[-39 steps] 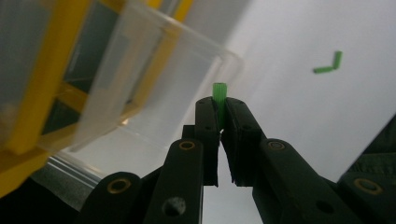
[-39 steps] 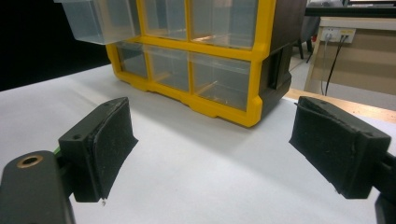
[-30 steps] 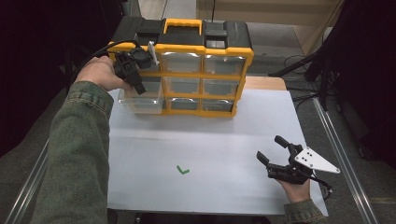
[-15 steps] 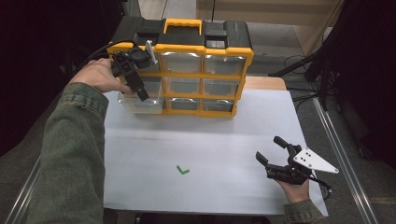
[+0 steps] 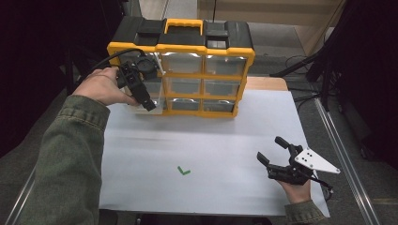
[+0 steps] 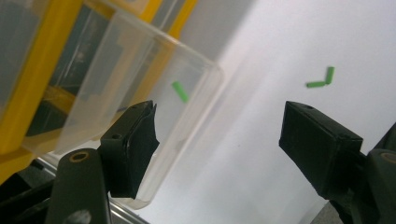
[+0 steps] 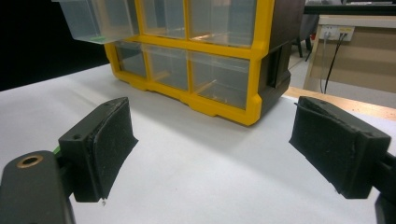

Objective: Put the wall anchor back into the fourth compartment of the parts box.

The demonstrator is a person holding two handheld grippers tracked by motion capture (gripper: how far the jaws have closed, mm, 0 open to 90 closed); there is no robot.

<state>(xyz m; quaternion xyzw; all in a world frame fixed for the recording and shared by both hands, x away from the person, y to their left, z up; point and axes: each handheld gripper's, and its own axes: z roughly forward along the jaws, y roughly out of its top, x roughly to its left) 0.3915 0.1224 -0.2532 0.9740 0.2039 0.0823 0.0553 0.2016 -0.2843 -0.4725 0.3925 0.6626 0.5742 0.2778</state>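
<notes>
A yellow and black organizer (image 5: 202, 61) stands upright at the back of the white table (image 5: 216, 136). One clear drawer (image 5: 157, 105) sticks out of its left column. In the left gripper view that drawer (image 6: 140, 79) holds a small green piece (image 6: 180, 91). My left gripper (image 5: 143, 96) hangs just in front of the drawer. Its jaws have just been opening and now stand open, with nothing pressed between the pads (image 6: 135, 140). My right gripper (image 5: 272, 150) rests open at the front right, pointing at the organizer (image 7: 210, 51).
A green L-shaped mark (image 5: 183, 171) lies on the table near the front middle, also seen in the left gripper view (image 6: 321, 80). A wooden strip (image 5: 265, 83) borders the table behind right. Dark cables and stands crowd the floor at the right.
My left hand has drifted a little toward me and to the right beside the pulled-out drawer, and its jaws have parted. The right hand has stayed put.
</notes>
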